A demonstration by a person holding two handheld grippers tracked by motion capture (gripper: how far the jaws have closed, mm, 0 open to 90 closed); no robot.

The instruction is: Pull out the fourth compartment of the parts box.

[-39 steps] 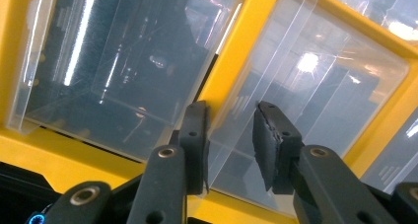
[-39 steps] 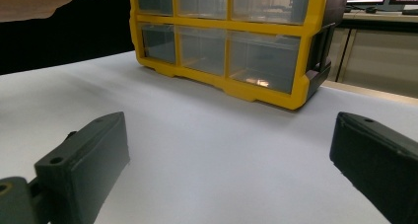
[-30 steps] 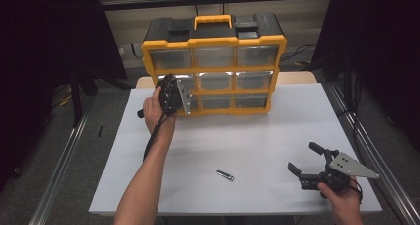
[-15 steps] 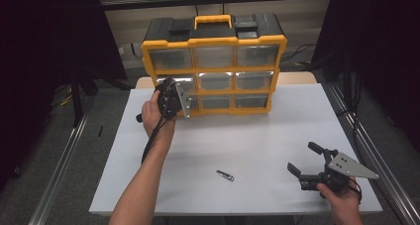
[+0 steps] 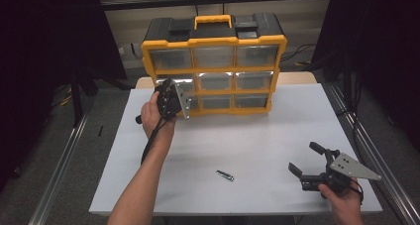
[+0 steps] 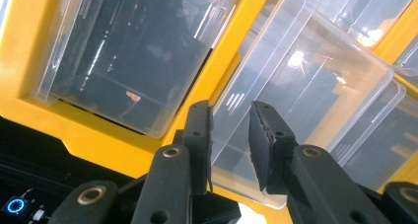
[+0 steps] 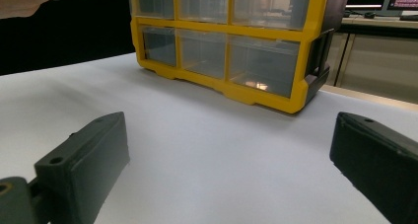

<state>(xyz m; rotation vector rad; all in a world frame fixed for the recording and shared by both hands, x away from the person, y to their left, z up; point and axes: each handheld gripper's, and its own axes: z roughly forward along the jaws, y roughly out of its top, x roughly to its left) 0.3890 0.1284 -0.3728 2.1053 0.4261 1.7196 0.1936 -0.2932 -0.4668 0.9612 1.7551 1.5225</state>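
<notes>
A yellow and black organizer [image 5: 214, 70] with clear drawers stands at the back of the white table [image 5: 257, 136]. My left gripper [image 5: 171, 95] is at its middle-left drawer. In the left gripper view the jaws [image 6: 230, 135] are shut on the front lip of that clear drawer [image 6: 305, 86], which sticks out of the yellow frame [image 6: 219, 56] at a tilt. My right gripper [image 5: 302, 156] is held low over the front right of the table, open and with nothing in it. From the right gripper view its jaws [image 7: 230, 125] face the organizer [image 7: 222, 36] across bare table.
A small metal piece [image 5: 225, 175] lies on the table near the front, between the two hands. Metal rails [image 5: 59, 180] run along both sides of the table. Cables lie behind the organizer.
My left gripper has edged slightly toward the person at the middle-left drawer. The right gripper has barely moved.
</notes>
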